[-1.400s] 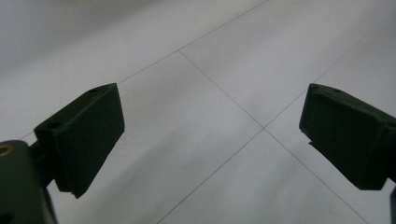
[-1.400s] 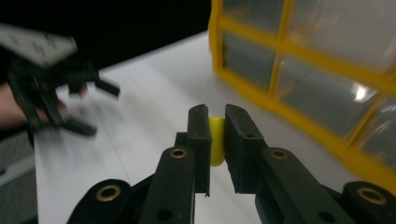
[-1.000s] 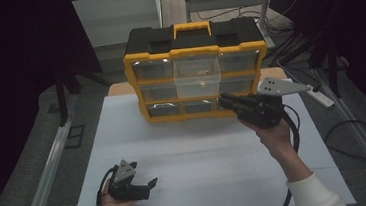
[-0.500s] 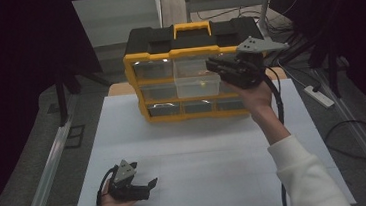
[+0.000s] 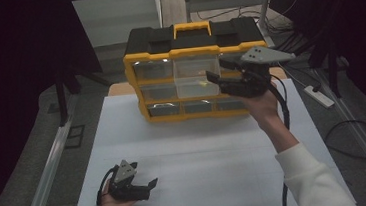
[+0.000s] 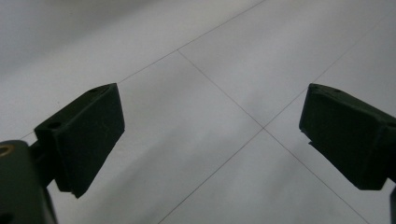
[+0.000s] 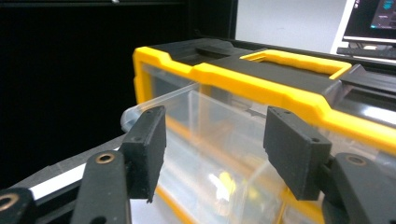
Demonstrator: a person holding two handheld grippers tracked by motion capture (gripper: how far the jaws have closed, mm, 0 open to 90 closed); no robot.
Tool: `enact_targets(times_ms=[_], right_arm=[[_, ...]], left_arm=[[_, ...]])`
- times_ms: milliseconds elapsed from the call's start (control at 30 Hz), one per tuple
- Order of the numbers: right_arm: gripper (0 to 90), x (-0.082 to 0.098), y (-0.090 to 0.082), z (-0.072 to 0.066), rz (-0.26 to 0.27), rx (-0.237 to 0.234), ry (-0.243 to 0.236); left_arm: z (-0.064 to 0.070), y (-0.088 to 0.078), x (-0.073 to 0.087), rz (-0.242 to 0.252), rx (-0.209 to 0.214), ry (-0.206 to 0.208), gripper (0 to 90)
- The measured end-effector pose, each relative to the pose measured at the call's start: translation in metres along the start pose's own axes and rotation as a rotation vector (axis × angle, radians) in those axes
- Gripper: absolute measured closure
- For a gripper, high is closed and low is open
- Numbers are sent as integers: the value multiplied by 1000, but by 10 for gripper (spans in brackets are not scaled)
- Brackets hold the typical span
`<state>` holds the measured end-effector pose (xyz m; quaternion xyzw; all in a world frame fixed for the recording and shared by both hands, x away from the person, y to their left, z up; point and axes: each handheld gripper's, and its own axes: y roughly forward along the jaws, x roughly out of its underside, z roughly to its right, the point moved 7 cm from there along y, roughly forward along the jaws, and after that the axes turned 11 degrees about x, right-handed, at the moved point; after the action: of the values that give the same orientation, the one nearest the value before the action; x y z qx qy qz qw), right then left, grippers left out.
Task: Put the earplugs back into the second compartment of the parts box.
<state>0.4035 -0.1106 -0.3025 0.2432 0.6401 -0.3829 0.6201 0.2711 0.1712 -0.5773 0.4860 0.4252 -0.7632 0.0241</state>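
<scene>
Near left, the left gripper [image 5: 147,187] rests low on the white table [image 5: 215,155], jaws wide, nothing between. Farther right, the right gripper [image 7: 212,154] is raised, jaws wide, the pulled-out clear drawer [image 5: 192,78] of the far yellow organizer [image 5: 193,37] just beyond them.

**Yellow, black and white on the table**

At the upper centre of the high view, the organiser box [image 5: 196,71] has a yellow frame, a black lid, a yellow handle [image 5: 192,29] and clear drawers [image 5: 193,77]. The table top [image 5: 200,146] is white, crossed by thin grey lines. Both the left gripper [image 5: 148,185], lower left, and the right gripper [image 5: 214,77], right of centre, are black; the latter carries a grey plate. A white sleeve [image 5: 310,177] sits at the lower right.
</scene>
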Motion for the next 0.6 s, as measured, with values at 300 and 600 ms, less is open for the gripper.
enact_targets(times_ms=[300, 600], right_arm=[[340, 49, -57, 4, -17, -23, 6], [308, 142, -108, 14, -78, 2, 20]], left_arm=[[0, 1, -1, -1, -3, 0, 68], [0, 1, -3, 12, -2, -4, 68]])
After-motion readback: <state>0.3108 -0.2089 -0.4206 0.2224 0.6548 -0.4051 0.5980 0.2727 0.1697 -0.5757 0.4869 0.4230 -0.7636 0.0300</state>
